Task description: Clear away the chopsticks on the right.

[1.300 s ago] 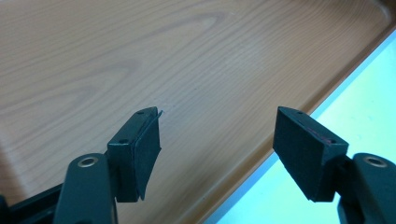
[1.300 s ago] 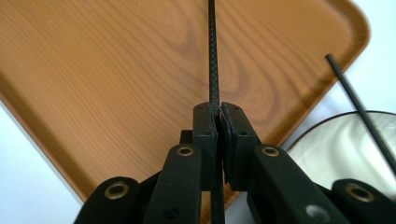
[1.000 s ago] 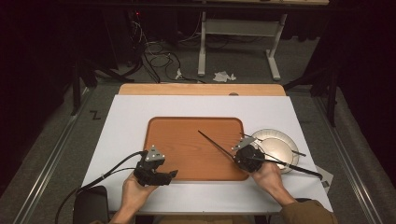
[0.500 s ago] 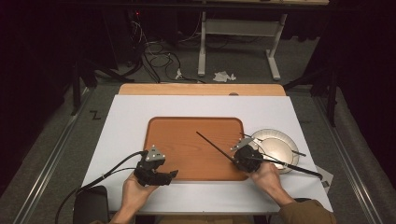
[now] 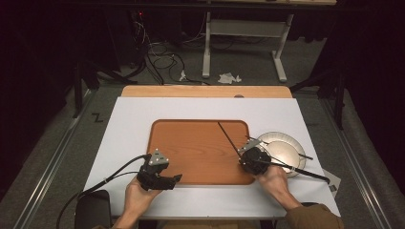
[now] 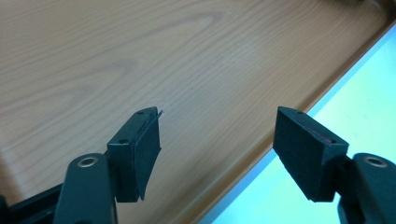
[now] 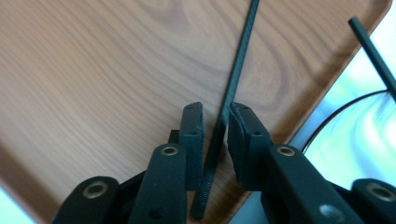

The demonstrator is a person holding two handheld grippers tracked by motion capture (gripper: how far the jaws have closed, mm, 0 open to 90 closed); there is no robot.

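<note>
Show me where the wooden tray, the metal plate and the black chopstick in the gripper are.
wooden tray (image 5: 191, 148), high view, bare middle of its floor
metal plate (image 5: 286, 151), high view, its shiny centre
black chopstick (image 7: 239, 51), right gripper view, shaft above the jaws

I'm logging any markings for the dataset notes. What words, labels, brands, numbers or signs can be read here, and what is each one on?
No word, brand or number can be read in these pictures.
A dark Z-shaped mark lies on the floor left of the table; whether it is a letter or only tape cannot be told.
The wooden tray, the round plate, the black stick and both grippers' jaws carry no visible print.
</note>
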